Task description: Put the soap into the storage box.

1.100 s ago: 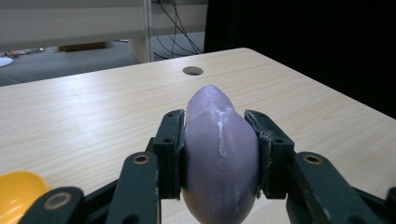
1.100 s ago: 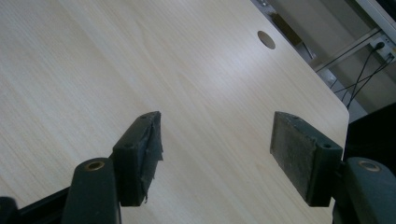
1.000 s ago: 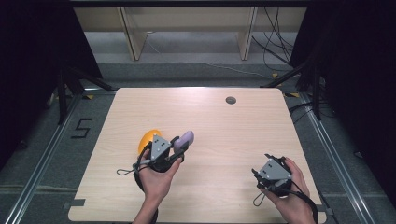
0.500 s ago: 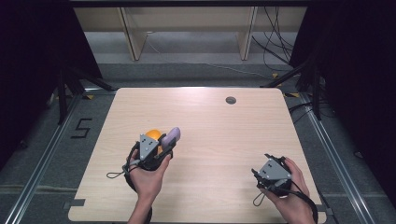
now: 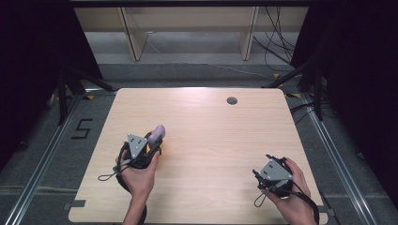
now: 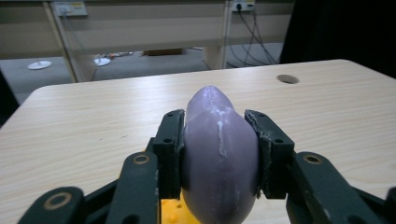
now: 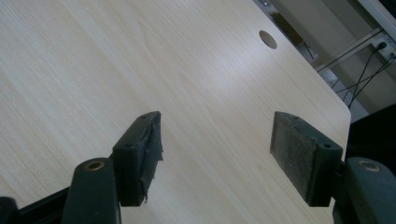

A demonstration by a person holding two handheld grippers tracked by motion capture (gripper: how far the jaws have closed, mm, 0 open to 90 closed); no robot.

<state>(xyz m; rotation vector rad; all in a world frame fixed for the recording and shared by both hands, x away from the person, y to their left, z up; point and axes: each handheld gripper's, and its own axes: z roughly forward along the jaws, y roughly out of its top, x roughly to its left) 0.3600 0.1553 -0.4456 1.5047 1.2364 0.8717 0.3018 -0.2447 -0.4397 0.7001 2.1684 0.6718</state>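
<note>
My left gripper (image 5: 155, 139) is shut on a pale purple, rounded, eggplant-like object (image 5: 159, 131) at the left middle of the wooden table (image 5: 211, 136). In the left gripper view the purple object (image 6: 219, 154) bulges between both jaws, its tip pointing away. A yellow-orange thing (image 6: 170, 212) lies under the jaws, and a sliver of that orange thing (image 5: 149, 149) peeks out by the gripper in the high view. My right gripper (image 5: 263, 165) is open near the front right of the table. Bare wood shows between its pads (image 7: 140, 154).
A round cable hole (image 5: 232, 100) sits near the table's far edge, right of centre. Past the table stand a low shelf frame (image 5: 187, 28) and loose cables (image 5: 277, 47) on the floor. Dark curtains flank both sides.
My left gripper has carried the purple object leftward over the orange thing, which is now mostly covered. The right gripper has stayed put.
</note>
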